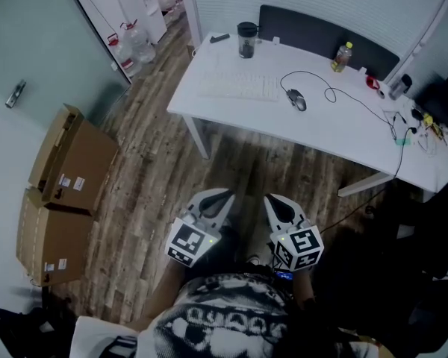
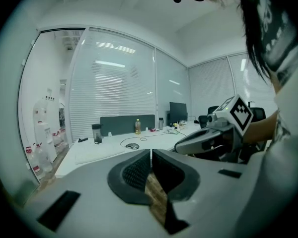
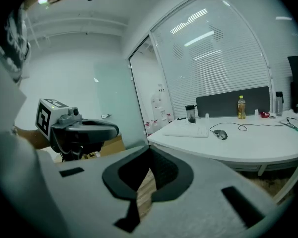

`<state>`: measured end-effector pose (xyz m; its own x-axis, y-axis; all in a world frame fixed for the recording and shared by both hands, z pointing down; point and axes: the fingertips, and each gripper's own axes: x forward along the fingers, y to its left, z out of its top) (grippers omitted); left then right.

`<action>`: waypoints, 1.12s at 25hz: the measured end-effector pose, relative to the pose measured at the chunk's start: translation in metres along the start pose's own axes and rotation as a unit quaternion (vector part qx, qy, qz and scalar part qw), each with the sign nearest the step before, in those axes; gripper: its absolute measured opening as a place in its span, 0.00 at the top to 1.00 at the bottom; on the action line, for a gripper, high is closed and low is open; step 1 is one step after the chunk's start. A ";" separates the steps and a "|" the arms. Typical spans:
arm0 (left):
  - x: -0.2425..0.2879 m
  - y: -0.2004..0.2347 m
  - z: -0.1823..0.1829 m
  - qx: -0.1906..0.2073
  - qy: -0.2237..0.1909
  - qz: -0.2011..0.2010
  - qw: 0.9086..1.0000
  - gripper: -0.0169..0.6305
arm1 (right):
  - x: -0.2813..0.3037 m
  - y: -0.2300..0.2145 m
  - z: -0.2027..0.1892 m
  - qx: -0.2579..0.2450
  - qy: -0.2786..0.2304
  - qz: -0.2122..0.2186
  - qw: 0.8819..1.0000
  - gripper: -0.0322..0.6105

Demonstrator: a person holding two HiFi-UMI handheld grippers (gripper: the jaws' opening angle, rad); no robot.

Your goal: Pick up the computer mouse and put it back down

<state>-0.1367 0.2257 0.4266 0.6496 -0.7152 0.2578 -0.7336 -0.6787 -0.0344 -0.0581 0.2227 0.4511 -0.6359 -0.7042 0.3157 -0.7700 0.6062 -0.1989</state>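
The grey wired computer mouse (image 1: 296, 99) lies on the white desk (image 1: 343, 129), to the right of a white keyboard (image 1: 239, 87). It also shows small and far off in the left gripper view as the mouse (image 2: 132, 146) and in the right gripper view as the mouse (image 3: 220, 134). Both grippers hang side by side over the wooden floor, well short of the desk and pointing toward it. My left gripper (image 1: 221, 195) (image 2: 151, 155) is shut with nothing in it. My right gripper (image 1: 275, 200) (image 3: 150, 156) is shut and empty too.
On the desk stand a dark tumbler (image 1: 247, 39), a yellow drink bottle (image 1: 342, 57) and a clutter of cables at the right end (image 1: 414, 121). Cardboard boxes (image 1: 63, 192) are stacked at the left. Water jugs (image 1: 134, 42) stand by the far wall. A dark chair (image 1: 403, 274) is at the right.
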 end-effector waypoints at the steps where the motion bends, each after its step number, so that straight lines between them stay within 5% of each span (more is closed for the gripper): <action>1: 0.004 0.008 0.000 -0.001 0.000 -0.002 1.000 0.96 | 0.007 -0.002 0.004 0.000 -0.001 -0.004 1.000 0.95; 17: 0.041 0.106 -0.003 0.007 0.000 -0.039 0.999 0.96 | 0.091 -0.027 0.027 0.018 -0.002 -0.064 0.998 0.95; 28: 0.072 0.106 -0.011 -0.010 0.008 -0.080 0.997 0.96 | 0.098 -0.059 0.017 0.045 0.016 -0.099 0.994 0.95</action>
<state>-0.1696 0.1045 0.4524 0.7555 -0.5949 0.2746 -0.6247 -0.7804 0.0280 -0.0754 0.1117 0.4778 -0.4714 -0.7928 0.3864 -0.8819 0.4209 -0.2123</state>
